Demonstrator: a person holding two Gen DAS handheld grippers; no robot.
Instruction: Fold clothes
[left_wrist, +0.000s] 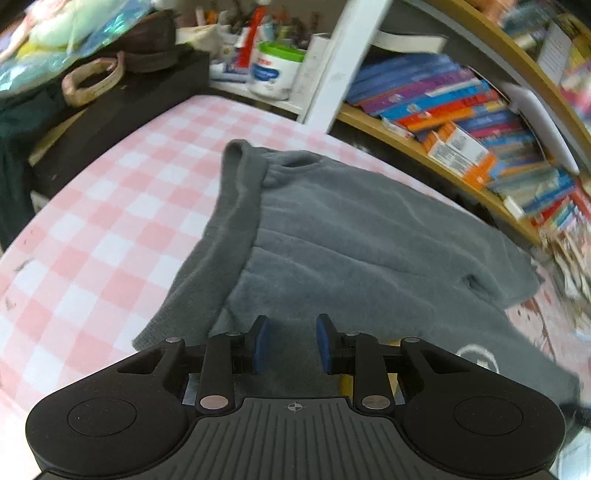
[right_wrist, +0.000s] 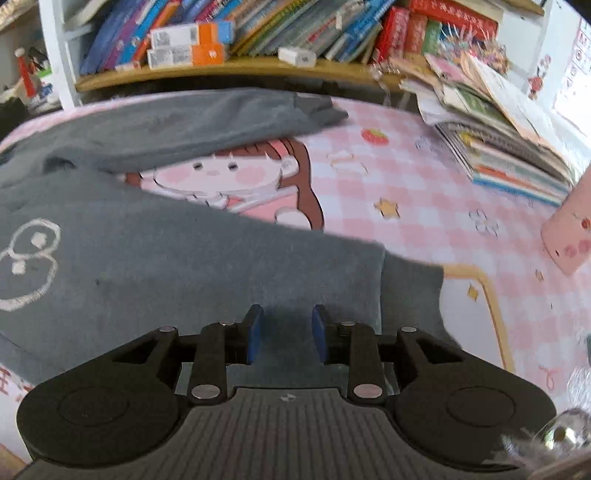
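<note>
Blue-padded fingers of the left gripper (left_wrist: 291, 343) stand apart over a grey sweatshirt (left_wrist: 351, 236) spread on a pink checked cloth (left_wrist: 110, 206), gripping nothing. One sleeve (left_wrist: 225, 229) lies turned in along the body. The right gripper (right_wrist: 284, 336), fingers likewise parted, hovers over the hem end near a white doodle print (right_wrist: 26, 262); the other sleeve (right_wrist: 184, 122) stretches toward the bookshelf (right_wrist: 236, 70). Both tools seem placed to take hold of the cloth (whether a fold follows or has just been laid cannot be settled). The sweatshirt's near edge is hidden beneath both grippers, and motion blur smears the books.
</note>
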